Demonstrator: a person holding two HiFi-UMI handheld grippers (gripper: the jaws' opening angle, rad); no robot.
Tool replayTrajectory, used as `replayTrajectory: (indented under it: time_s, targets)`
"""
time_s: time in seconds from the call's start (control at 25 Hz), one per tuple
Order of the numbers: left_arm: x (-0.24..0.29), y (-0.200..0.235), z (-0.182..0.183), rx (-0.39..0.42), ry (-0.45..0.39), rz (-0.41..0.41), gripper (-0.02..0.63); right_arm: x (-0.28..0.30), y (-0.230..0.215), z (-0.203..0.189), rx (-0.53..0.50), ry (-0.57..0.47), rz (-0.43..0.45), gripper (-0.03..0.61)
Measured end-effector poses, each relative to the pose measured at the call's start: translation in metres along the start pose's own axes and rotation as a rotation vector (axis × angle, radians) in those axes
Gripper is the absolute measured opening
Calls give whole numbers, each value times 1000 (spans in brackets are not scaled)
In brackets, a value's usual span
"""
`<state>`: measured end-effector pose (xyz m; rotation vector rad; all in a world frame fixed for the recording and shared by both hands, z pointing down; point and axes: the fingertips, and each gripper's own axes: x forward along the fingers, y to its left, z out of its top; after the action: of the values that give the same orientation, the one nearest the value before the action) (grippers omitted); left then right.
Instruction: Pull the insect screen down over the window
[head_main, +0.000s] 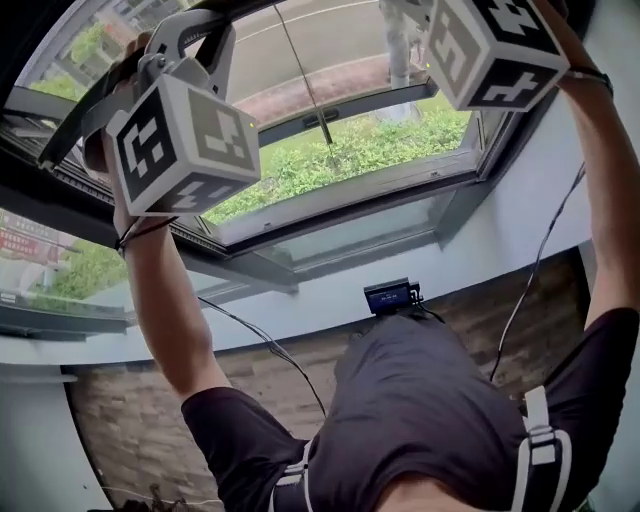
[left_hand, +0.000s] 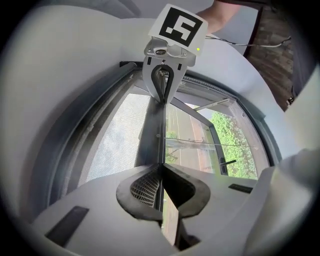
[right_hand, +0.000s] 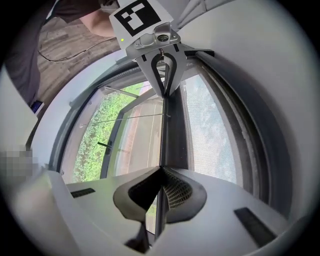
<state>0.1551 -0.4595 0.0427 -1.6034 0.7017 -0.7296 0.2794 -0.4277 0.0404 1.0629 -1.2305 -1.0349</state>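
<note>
Grey mesh of the insect screen (left_hand: 117, 145) shows as a strip between the top edge of the window frame (left_hand: 85, 140) and the screen's dark pull bar (left_hand: 152, 135). On the other side of the bar the opening is not covered, and one sees grass and a road. So the screen is only partly down, I judge.

The left tool (left_hand: 161, 182) is closed on the thin lip of the bar near one end. The right tool (right_hand: 161, 187) is closed on the same lip near the other end, and the two face each other along it.

To do this pull well, both hands should go down together, so that the bar stays parallel with the top edge and does not jam at the side edges of the frame. The pull should run along the frame, not toward the room, because the lip is thin and may slip from the pads. It should end at the bottom edge.
</note>
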Motion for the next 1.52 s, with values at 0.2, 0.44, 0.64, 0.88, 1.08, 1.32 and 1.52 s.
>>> replayTrajectory:
  time_s: [0.2,0.44,0.64,0.88,1.08,1.32,1.52]
  targets:
    - [16,-57,-1,-32,-19,-80,25,16,55,-9,23,-4,73,20]
    - [28,-109,-13,-70,-23,-196,25,35,107,-8,34,4,205,20]
    - [52,-198,-25,-104,-10,-347,23,66,194,-14,74,3,339,20]
    - [62,-251,-29,-148,9,-458,23,79,247,-16,92,-9,464,20]
    - [66,-318,-38,-186,21,-563,23,93,314,-14,120,-7,559,20]
    - [69,-383,-49,-223,53,-650,23,106,377,-9,134,11,636,20]
    - [73,-434,-54,-246,79,-679,23,116,423,-4,154,15,664,20]
